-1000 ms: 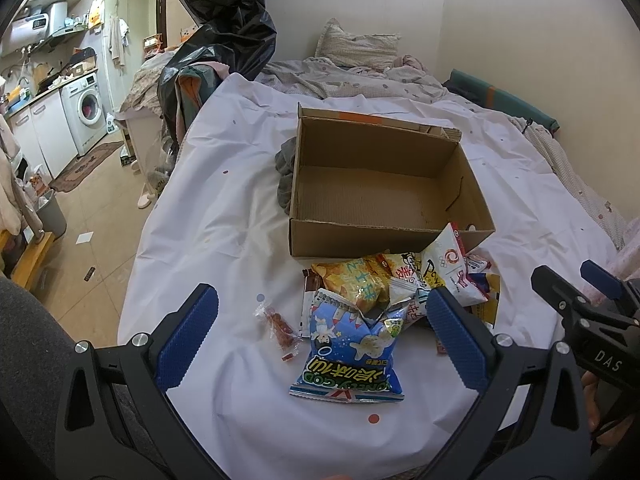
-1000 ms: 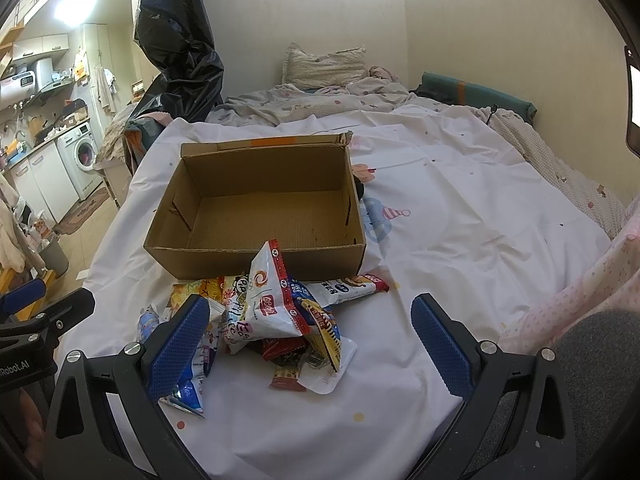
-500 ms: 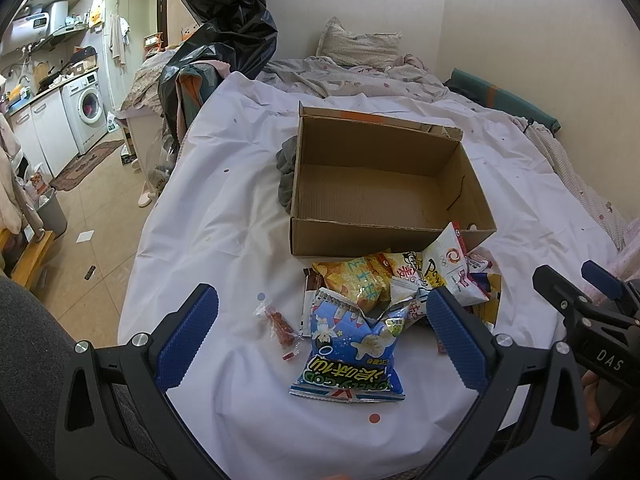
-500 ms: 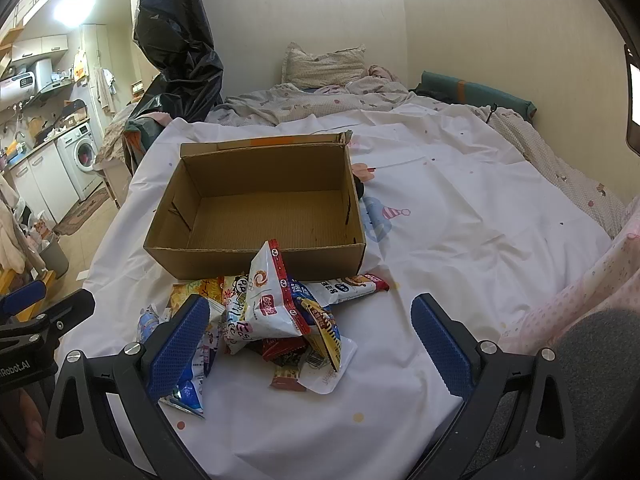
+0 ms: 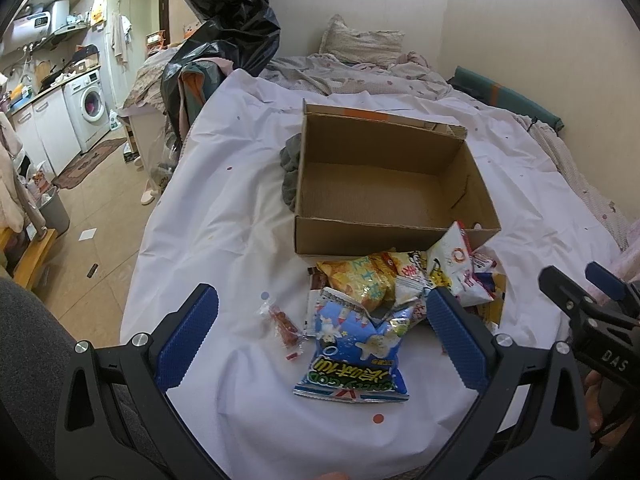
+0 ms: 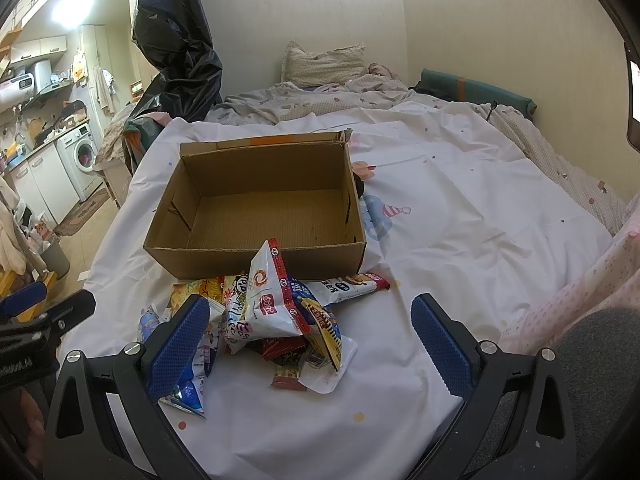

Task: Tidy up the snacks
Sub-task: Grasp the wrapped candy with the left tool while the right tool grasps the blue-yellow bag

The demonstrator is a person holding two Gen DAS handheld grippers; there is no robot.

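Nothing has moved; both grippers (image 5: 322, 336) (image 6: 310, 342) gape, snack pile (image 6: 276, 312) partly hidden.

Snack pile (image 6: 280, 316) buries lower packets; their labels perhaps unreadable.

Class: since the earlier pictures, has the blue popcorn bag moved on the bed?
No. The blue popcorn bag keeps its place below the cardboard box and beside the red candy.

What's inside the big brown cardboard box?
Nothing: the brown cardboard box shows only bare floor. Its near wall hides a thin strip along the front, so anything there can't be seen.
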